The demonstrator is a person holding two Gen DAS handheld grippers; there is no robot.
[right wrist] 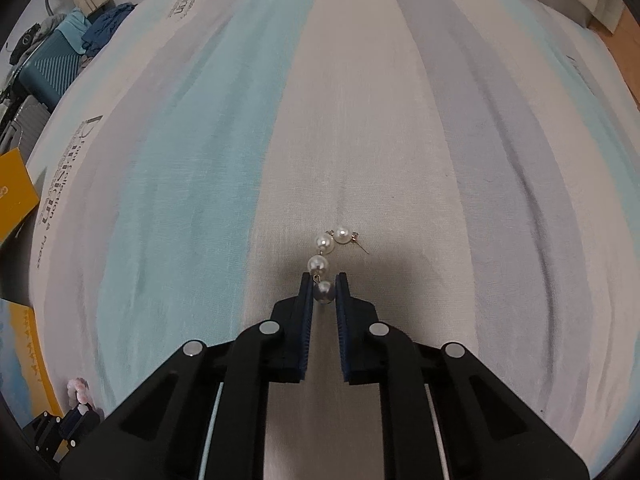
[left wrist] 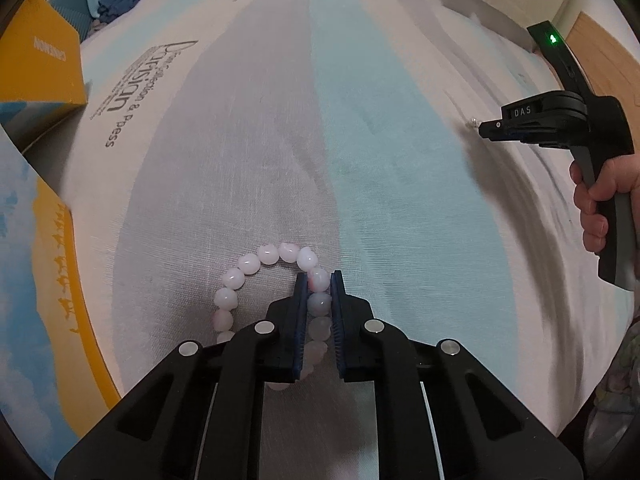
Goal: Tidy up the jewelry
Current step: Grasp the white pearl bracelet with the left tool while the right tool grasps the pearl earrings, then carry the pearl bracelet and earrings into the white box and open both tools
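Beads looked slippery and the strands limp: left gripper (left wrist: 319,280) clamped the pink bracelet (left wrist: 248,276) across one bead, right gripper (right wrist: 323,280) clamped the pearl earring (right wrist: 326,254) by its end pearl.

Striped bedsheet (left wrist: 280,140) over bed; wood floor (left wrist: 604,52); suitcase (right wrist: 52,68).

We see a bed (left wrist: 280,140) covered with a sheet striped in pale blue, grey and white, with dark lettering printed near its left side. A pink bead bracelet (left wrist: 248,276) lies on a grey stripe near us. A pearl drop earring (right wrist: 328,252) rests on a white stripe. A yellow box (left wrist: 44,68) sits on the far left.
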